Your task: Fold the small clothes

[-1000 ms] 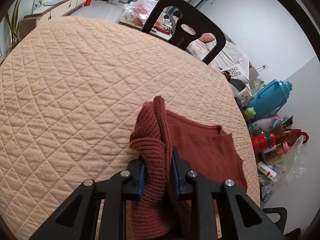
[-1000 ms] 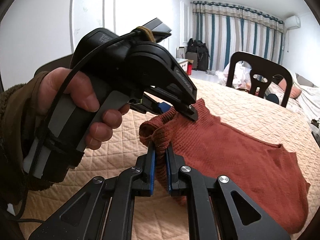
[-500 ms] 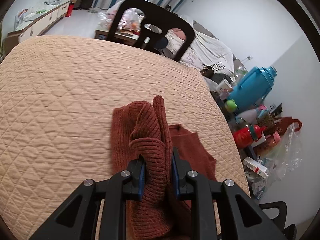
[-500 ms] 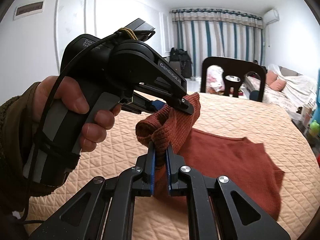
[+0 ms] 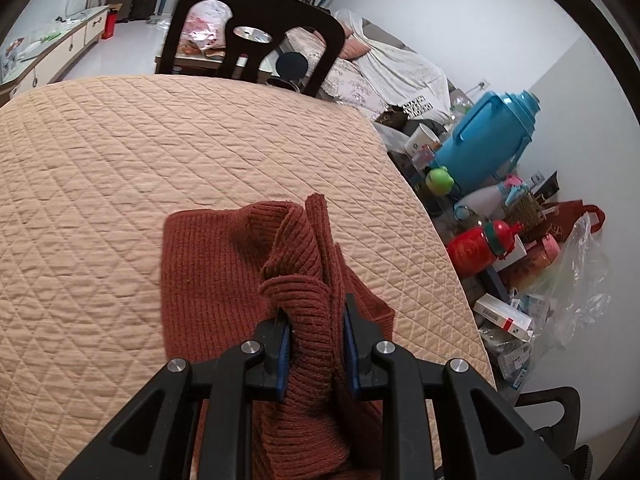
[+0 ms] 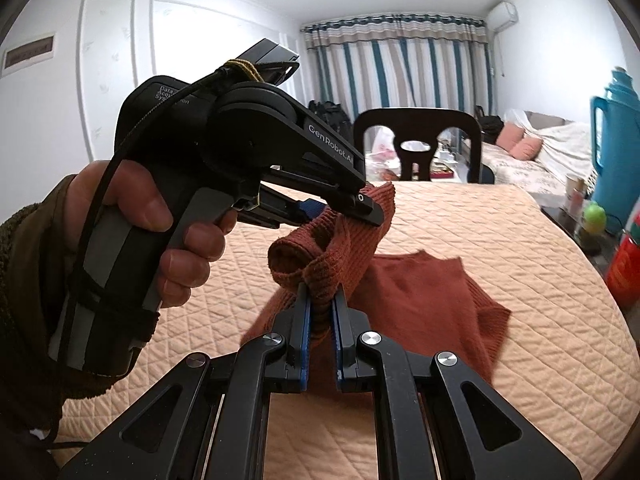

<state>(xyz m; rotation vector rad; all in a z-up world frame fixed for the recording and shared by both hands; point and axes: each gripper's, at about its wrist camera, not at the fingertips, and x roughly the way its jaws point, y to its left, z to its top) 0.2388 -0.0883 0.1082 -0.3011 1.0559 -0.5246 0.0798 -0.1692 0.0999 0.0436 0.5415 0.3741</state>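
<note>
A rust-red knitted garment (image 5: 208,280) lies partly on the quilted peach table cover (image 5: 120,160) and is lifted at one edge. My left gripper (image 5: 316,320) is shut on a bunched fold of it. My right gripper (image 6: 320,300) is shut on the same raised edge (image 6: 320,256), close beside the left gripper (image 6: 340,204), which a hand holds in the right wrist view. The rest of the garment (image 6: 420,288) trails on the cover behind, doubled over itself.
A black chair (image 5: 256,36) stands at the table's far edge. To the right of the table are a blue thermos jug (image 5: 484,136), a red bottle (image 5: 476,248), boxes and a plastic bag (image 5: 572,280). A sofa (image 6: 532,152) is beyond.
Both grippers have carried the held edge over the garment, so more of it lies folded over. Less flat garment shows to the right in the left wrist view.
</note>
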